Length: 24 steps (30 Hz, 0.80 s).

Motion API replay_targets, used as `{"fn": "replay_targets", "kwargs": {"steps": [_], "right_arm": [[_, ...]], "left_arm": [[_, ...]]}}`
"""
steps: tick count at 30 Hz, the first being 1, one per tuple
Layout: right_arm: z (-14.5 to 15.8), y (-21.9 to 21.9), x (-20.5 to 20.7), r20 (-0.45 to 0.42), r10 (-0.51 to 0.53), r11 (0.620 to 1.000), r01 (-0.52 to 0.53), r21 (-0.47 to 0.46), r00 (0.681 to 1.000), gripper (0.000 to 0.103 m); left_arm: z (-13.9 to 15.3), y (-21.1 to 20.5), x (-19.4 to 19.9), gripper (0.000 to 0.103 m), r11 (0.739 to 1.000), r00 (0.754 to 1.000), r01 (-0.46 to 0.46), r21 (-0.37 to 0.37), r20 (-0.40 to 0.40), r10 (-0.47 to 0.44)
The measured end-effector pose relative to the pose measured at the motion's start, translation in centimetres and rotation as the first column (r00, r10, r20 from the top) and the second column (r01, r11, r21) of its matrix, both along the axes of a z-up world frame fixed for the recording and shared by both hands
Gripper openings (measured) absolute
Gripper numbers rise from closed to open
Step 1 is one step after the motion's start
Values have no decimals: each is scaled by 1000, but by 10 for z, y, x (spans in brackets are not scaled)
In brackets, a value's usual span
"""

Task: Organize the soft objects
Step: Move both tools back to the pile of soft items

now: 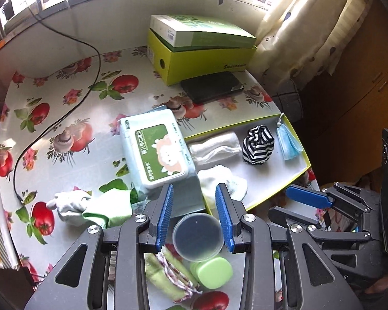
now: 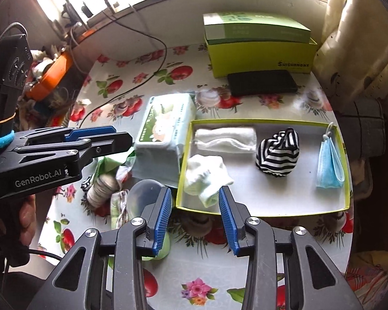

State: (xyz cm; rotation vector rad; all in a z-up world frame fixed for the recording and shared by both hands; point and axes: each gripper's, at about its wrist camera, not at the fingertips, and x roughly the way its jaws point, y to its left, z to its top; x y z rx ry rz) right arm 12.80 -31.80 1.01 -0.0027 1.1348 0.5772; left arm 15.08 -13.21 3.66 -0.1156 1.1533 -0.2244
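A shallow yellow-green tray (image 2: 271, 193) holds a rolled white cloth (image 2: 225, 139), a black-and-white striped bundle (image 2: 278, 152), a blue face mask (image 2: 328, 165) and a white sock (image 2: 204, 175). My right gripper (image 2: 195, 190) hovers open at the tray's near left corner, the sock's toe just beyond its tips. My left gripper (image 1: 194, 188) is open over the table left of the tray (image 1: 271, 175), nothing between its pads. Beneath it lie a clear round cup (image 1: 198, 236), a green cloth (image 1: 165, 276) and a white-green glove (image 1: 90, 206).
A wipes pack (image 1: 155, 149) lies against the tray's left side. At the back stand a yellow-green box (image 2: 261, 56) and a black flat case (image 2: 261, 82). A black cable (image 1: 64, 118) crosses the left of the table. A curtain (image 2: 349, 38) hangs at the right.
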Motion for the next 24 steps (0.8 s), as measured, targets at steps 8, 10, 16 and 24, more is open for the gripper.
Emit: {"fn": "replay_targets", "kwargs": {"steps": [8,10,16,24], "right_arm": [[6,25,-11,-3,61,998,-61,11,998,37],[7,30,-14,-3,76,997,-76,11,997,37],[10,42,-21,-4,112,994,-112,10,994,37],[12,53,-25,-3,141,990,-141,14,990,37]], "left_arm": [[-2,29,-22,35,997,997,-71,9,-8,71],[-4,34,-26,35,996,996,-83,9,-12,83],[-7,48,-38,35,993,993,-114,-2,-20,114],[-12,70,-49,35,986,985,-169,-11,-33,168]]}}
